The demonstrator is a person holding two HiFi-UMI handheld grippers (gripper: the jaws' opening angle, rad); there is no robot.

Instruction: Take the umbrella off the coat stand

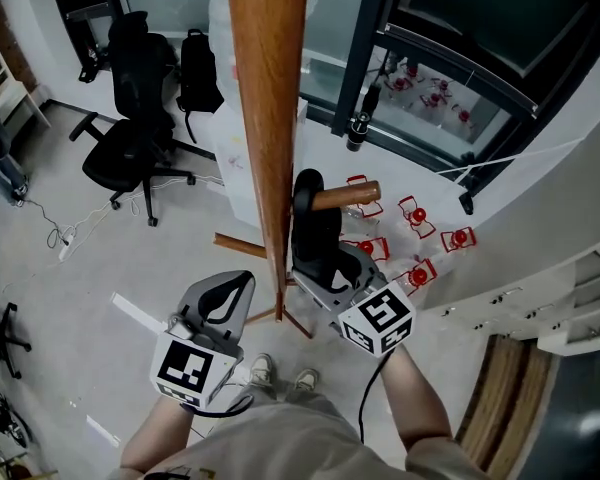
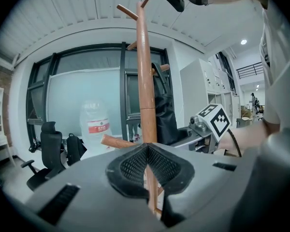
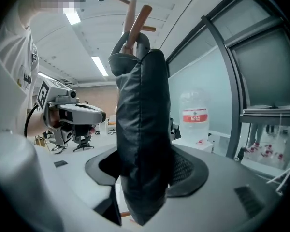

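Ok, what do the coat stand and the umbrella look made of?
The coat stand is likely wood: smooth, reddish-brown, with a slight sheen. The umbrella is black fabric, probably nylon: soft creases and a dull shine.

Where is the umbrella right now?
Head view, center-right: the umbrella hangs from a peg on the coat stand's right side, between the right gripper's jaws.

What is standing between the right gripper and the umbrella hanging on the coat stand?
Nothing visible: the umbrella stands between the jaws of the right gripper. To come off, it has to clear the wooden peg that holds its top, and the stand's pole rises close beside it.
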